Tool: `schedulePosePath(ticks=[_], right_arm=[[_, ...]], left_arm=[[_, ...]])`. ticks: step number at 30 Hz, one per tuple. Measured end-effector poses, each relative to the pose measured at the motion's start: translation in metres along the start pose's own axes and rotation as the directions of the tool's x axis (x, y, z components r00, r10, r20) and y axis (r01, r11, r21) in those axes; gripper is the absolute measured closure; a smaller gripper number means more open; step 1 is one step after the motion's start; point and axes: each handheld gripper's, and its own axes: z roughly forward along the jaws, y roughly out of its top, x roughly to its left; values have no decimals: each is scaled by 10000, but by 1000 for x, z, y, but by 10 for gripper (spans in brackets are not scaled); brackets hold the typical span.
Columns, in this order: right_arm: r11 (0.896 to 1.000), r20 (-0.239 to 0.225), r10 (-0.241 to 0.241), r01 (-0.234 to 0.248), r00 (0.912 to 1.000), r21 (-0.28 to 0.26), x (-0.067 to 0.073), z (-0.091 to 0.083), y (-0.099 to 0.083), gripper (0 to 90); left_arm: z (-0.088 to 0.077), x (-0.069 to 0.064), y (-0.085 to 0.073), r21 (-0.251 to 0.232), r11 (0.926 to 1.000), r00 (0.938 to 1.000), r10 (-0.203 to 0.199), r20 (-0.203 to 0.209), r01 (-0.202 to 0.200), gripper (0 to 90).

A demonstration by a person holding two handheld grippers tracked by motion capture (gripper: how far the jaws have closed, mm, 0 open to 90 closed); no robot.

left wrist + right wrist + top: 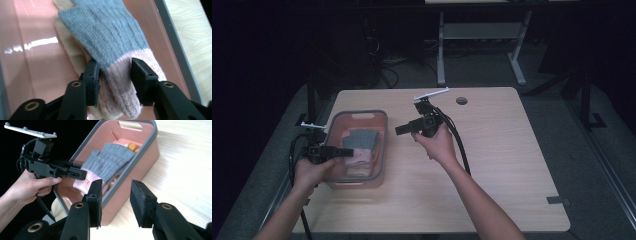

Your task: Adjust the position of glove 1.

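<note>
A salmon-pink bin (362, 114) with a grey rim stands at the table's left. A grey knit glove (105, 32) with a pink cuff (120, 82) lies in it on top of a cream knit piece (67, 50). My left gripper (113, 72) reaches into the bin (32, 65), and its jaws stand on either side of the pink cuff without squeezing it. My right gripper (116, 192) is open and holds nothing. It hovers over the bare wood just right of the bin (140, 152), pointing at it. In its view the glove (110, 160) and my left gripper (82, 173) show.
Something orange (132, 146) lies under the glove at the bin's far end. The wooden table (502, 150) has a cable hole (461, 100) at the back and a strip of tape (558, 201) near its front right corner. Table legs stand behind.
</note>
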Motion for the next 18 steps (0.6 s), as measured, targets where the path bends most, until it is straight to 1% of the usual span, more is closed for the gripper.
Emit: schedulePosePath(ticks=[1, 2, 3, 4, 6, 9, 10, 11, 12, 14, 18], right_arm=[[9999, -12, 111, -111, 9999, -5, 0, -1, -1, 617], [9999, 20, 100, -100, 9999, 40, -1, -2, -2, 613], [10000, 99, 43, -43, 9999, 1, -2, -3, -3, 611], [9999, 111, 139, -140, 9998, 6, -2, -4, -4, 611], [9999, 166, 131, -132, 9998, 3, -4, -7, -6, 607], [9999, 286, 103, -101, 9995, -66, -7, -10, -9, 598], [9998, 316, 188, -186, 9993, -66, -7, -12, -9, 596], [9999, 343, 130, -127, 9993, -88, -9, -13, -10, 592], [9999, 463, 145, -143, 9988, -36, -10, -15, -11, 581], [9998, 510, 178, -178, 9985, -10, -10, -16, -12, 577], [10000, 738, 61, -60, 9973, -17, -13, -22, -14, 561]], left_arm=[[-1, -2, 1, 19, 9999, 9996, 119, -256, -118, 558], [-2, -2, 2, 105, 9996, 9989, 270, -393, -266, 531], [-3, -3, 2, 54, 9996, 9983, 289, -497, -286, 516], [-5, -4, 3, 55, 9992, 9974, 409, -590, -406, 503], [-7, -5, 5, -6, 9985, 9953, 543, -804, -545, 484], [-11, -8, 7, -122, 9981, 9939, 592, -932, -606, 454], [-13, -8, 8, -162, 9974, 9927, 681, -1000, -700, 448], [-14, -9, 8, -241, 9972, 9923, 686, -1035, -714, 443], [-16, -9, 9, -216, 9968, 9914, 743, -1081, -770, 433], [-18, -10, 10, -293, 9959, 9898, 812, -1174, -852, 432], [-24, -16, 14, -526, 9934, 9880, 953, -1213, -1023, 421]])
